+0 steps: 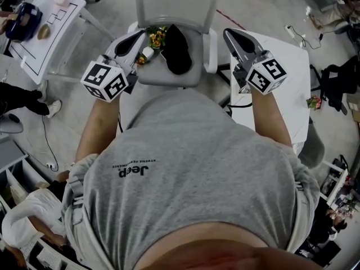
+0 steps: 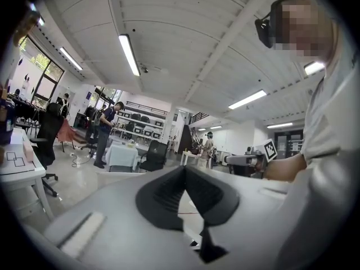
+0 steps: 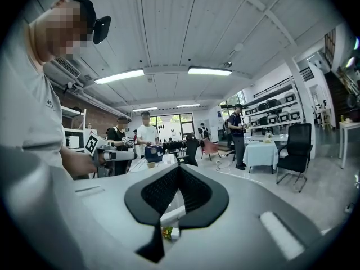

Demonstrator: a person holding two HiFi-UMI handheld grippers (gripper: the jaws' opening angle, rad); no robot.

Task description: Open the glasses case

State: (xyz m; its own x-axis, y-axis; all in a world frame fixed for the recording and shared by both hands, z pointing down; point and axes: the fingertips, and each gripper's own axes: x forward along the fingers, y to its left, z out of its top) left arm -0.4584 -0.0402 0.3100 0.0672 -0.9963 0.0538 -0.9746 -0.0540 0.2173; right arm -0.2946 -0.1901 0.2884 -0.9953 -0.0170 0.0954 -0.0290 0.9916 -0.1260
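Seat of a grey padded chair with a white frame point(image 1: 169, 76) sits straight ahead, its front edge nearest the person. White rectangular table point(image 1: 289, 94) stands just beside the chair, off its right edge.

Left gripper point(image 1: 135, 38): level, over the seat's left edge, pointing at the backrest. Jaws clenched tip to tip, nothing between them.

Right gripper point(image 1: 232, 37): level, outside the chair's white right armrest point(image 1: 211, 49) and over the table's near-left corner. Jaws likewise pressed together and empty.

Black oblong soft-looking case point(image 1: 177, 49), taken to be the glasses case, lies on the seat between the two grippers and below both. Its long axis runs from the backrest towards the front edge. Lid and hinge side not readable from here.

Left gripper looks the nearer, with no frame part in its way. The right must clear the armrest to come in.

Open room: the front half of the seat is bare. The left-rear corner is crowded by a small yellow, red and green bunch point(image 1: 156, 37) and a small white object point(image 1: 147, 53), both just beside the case. Neither gripper has its jaws parted yet to take the case.
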